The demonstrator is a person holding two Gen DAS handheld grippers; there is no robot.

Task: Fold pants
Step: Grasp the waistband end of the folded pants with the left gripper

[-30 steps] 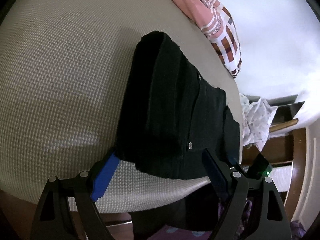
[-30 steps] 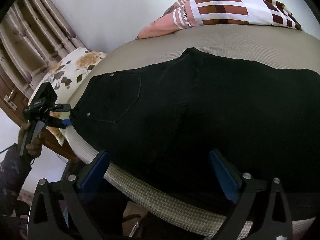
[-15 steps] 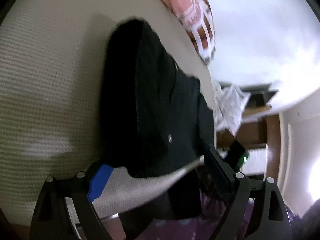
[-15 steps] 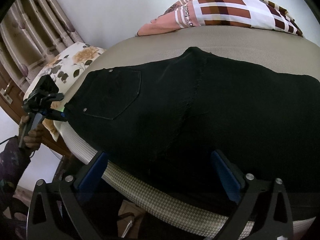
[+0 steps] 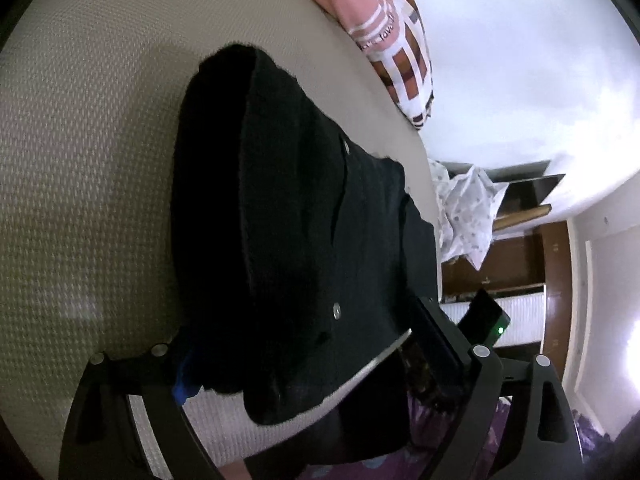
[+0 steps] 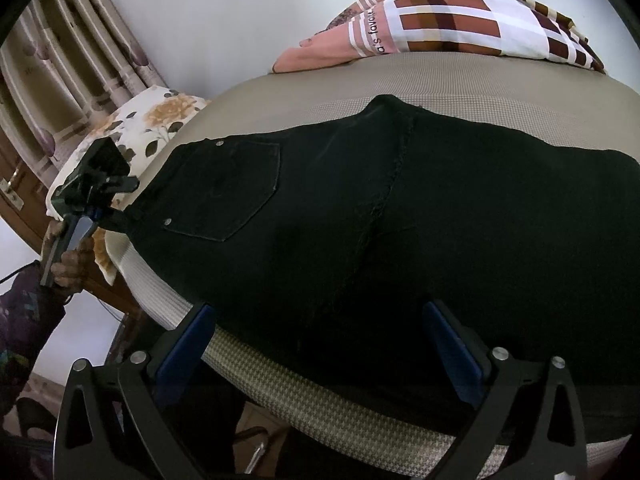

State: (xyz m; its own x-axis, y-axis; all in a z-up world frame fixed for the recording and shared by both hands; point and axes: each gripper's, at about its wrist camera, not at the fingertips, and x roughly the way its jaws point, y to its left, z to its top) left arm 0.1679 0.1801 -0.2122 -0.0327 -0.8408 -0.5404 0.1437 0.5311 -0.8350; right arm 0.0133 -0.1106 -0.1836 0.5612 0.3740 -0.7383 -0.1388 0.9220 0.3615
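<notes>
We note the black pants (image 6: 400, 220) lying flat on the bed (image 6: 480, 92), waist end at the bed's near corner with a back pocket (image 6: 232, 188) facing up, the legs running off toward the right of the right wrist view; the near edge of the cloth hangs over the mattress side. They appear already doubled leg on leg, since we see one pocket and a single seam down the middle, though we cannot confirm the layers beneath. In our judgement the lengthwise fold is done and the crosswise folds remain: waist toward hems, or the reverse. The left claw (image 5: 320, 356) stands at the waist corner; its jaws have just been opening slightly and now sit wide, with the waistband corner between them, the blue pad (image 5: 186, 380) partly hidden under the cloth, and we see no pinch on the fabric. The right claw (image 6: 324, 344) hovers at the bed edge further along the pants, jaws wide, straddling the overhanging cloth without closing on it. Further out, a checked blanket (image 6: 460, 20) lies bunched against the wall at the far side of the bed, and a floral pillow (image 6: 160, 120) sits beyond the waist corner, beside the curtains (image 6: 60, 80).
</notes>
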